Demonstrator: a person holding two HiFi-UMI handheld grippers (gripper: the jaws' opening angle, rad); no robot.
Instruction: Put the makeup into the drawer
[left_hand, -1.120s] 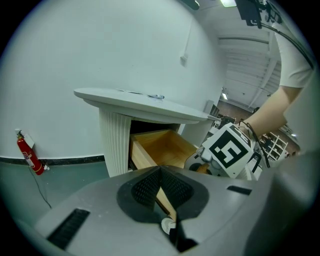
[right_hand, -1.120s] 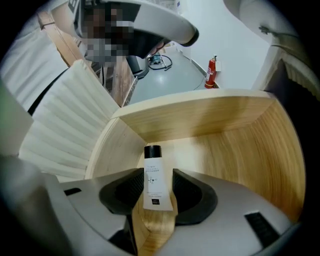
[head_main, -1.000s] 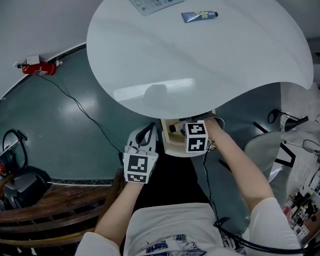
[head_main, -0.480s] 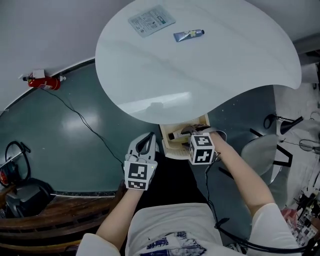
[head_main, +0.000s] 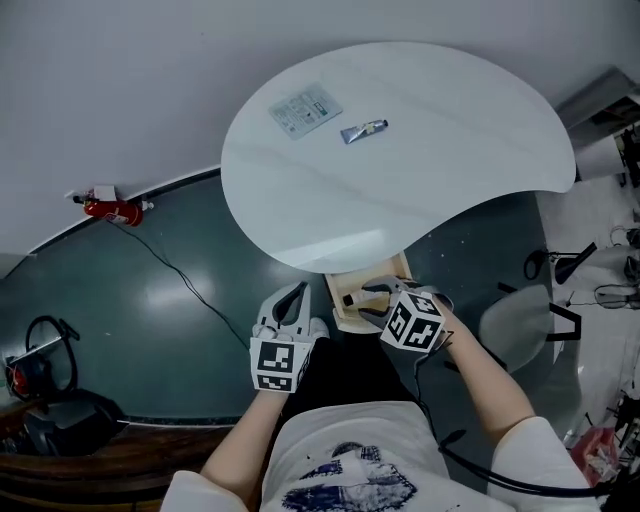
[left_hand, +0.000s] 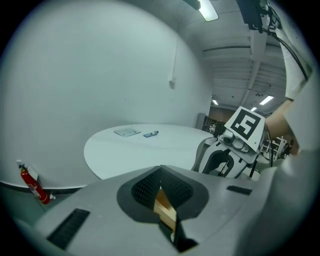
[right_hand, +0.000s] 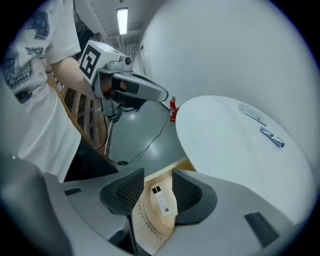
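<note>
A small tube (head_main: 363, 130) and a flat packet (head_main: 305, 108) lie at the far side of the round white table (head_main: 400, 190). Under the table's near edge a wooden drawer (head_main: 340, 305) stands pulled out, and a white box (right_hand: 163, 201) lies inside it. My right gripper (head_main: 372, 300) hovers over the drawer, its jaws open with nothing between them; the box shows far below through the gap (right_hand: 157, 182). To the drawer's left my left gripper (head_main: 293, 293) is shut and empty, pointing toward the table (left_hand: 161, 172). The tube (left_hand: 151, 134) and packet (left_hand: 126, 132) also show in the left gripper view.
A red fire extinguisher (head_main: 112, 209) lies on the green floor by the wall, and a black cable (head_main: 190, 285) runs from it toward me. A pale chair (head_main: 515, 315) stands to the right of the drawer. Dark wooden furniture (head_main: 60, 480) is at bottom left.
Both grippers have risen, and the right one has lifted off the drawer and rolled. The head view has pulled back, so the whole table and both items show smaller.
</note>
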